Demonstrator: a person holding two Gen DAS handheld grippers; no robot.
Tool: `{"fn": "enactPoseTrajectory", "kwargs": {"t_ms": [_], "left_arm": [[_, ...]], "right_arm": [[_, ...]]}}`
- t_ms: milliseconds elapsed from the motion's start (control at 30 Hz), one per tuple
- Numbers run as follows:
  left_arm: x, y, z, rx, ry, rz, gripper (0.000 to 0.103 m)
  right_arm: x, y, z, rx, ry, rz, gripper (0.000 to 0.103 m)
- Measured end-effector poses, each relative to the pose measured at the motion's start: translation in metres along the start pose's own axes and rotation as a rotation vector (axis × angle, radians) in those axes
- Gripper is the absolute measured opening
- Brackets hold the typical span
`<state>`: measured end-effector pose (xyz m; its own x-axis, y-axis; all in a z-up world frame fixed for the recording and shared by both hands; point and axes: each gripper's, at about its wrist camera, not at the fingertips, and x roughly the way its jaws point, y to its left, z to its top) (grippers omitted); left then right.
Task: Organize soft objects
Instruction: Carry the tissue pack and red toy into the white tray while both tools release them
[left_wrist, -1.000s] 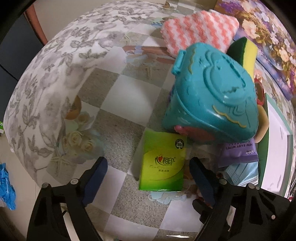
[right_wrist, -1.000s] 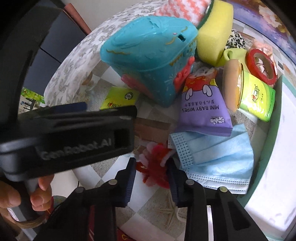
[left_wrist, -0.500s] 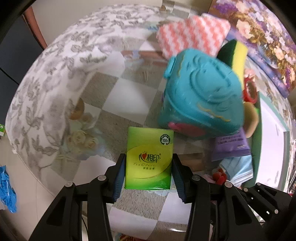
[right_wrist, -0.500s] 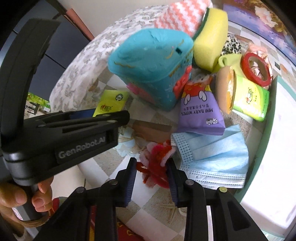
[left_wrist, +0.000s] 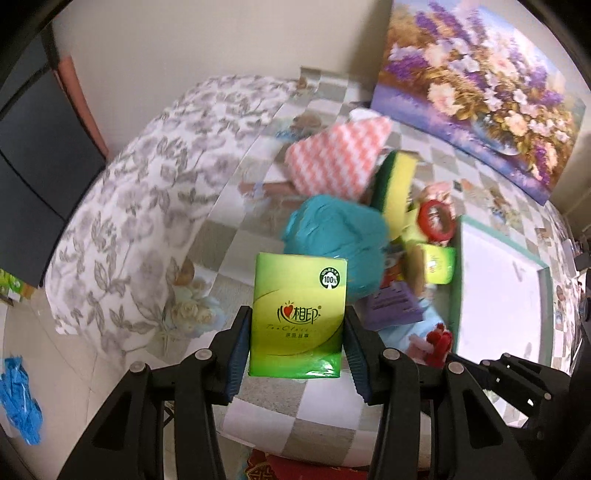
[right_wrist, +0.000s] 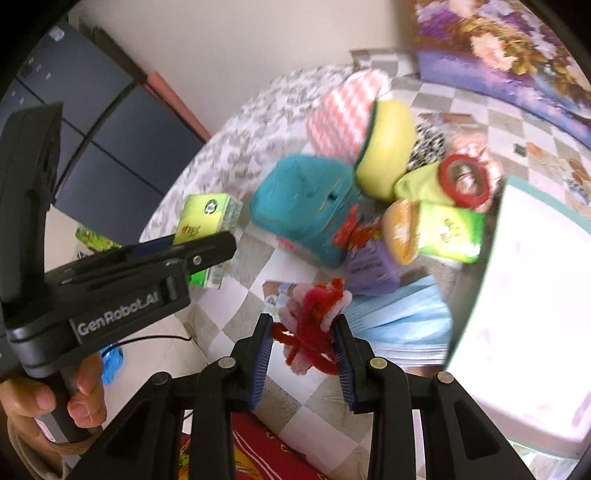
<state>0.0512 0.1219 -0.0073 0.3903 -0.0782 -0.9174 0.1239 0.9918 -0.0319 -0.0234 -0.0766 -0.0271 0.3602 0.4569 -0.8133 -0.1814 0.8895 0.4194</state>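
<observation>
- In the left wrist view, blue crumpled material (left_wrist: 18, 400) is seen on the floor at the lower left edge
- A grey leaf-patterned cloth (left_wrist: 140, 206) is draped over the table's left part, beside the checked table top (left_wrist: 236, 236)
- At lower centre the left gripper (left_wrist: 297, 325) is clamped on a green tissue pack (left_wrist: 297, 314), which is held upright between the blue pads and lifted clear of the table
- Behind the pack a blurred teal plastic case (left_wrist: 332, 236) is seen, with a pink-and-white cloth (left_wrist: 336, 155) and a yellow sponge (left_wrist: 397, 192) above it
- To the right a red tape ring (left_wrist: 437, 219) lies near the white tray (left_wrist: 498, 288); a flower painting (left_wrist: 480, 85) is leaned on the wall at upper right
- In the right wrist view, a hand (right_wrist: 44, 398) is seen at lower left around the left gripper's handle, the tissue pack (right_wrist: 207, 221) being pinched at its tip
- At lower centre the right gripper (right_wrist: 303, 341) is closed on a red and pink pipe-cleaner bundle (right_wrist: 314, 317), raised above the table
- Right of the bundle a blue face mask (right_wrist: 402, 317) lies flat, with a purple wipes pack (right_wrist: 373, 266) above it, beside the teal case (right_wrist: 303, 218)
- The white tray (right_wrist: 528, 295) fills the right side
</observation>
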Motion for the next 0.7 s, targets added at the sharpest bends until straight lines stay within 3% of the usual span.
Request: {"fn": "enactPoseTrajectory", "kwargs": {"t_ms": [133,267,367,433,567,700], "left_arm": [[-0.016,-0.02,0.003,0.033,-0.028,0.004,0.049],[-0.028,-0.048,0.007,0.077,-0.047,-0.008,0.049],[-0.028,-0.076,0.011,0.121,-0.046,-0.018,0.049],[-0.022,-0.095,0.011,0.149,-0.031,-0.022,0.049],[-0.008,-0.137,0.009,0.201,0.013,-0.051,0.049],[0.004,-0.177,0.004,0.254,0.05,-0.07,0.049]], "right_arm": [[-0.029,-0.011,0.001,0.038,-0.067,0.012,0.035],[-0.049,-0.027,-0.001,0.089,-0.116,-0.049,0.035],[-0.057,-0.052,-0.002,0.176,-0.117,-0.138,0.035],[-0.063,-0.079,-0.007,0.257,-0.105,-0.249,0.035],[-0.079,-0.124,-0.018,0.397,-0.093,-0.341,0.035],[-0.1,-0.16,-0.029,0.499,-0.102,-0.488,0.035]]}}
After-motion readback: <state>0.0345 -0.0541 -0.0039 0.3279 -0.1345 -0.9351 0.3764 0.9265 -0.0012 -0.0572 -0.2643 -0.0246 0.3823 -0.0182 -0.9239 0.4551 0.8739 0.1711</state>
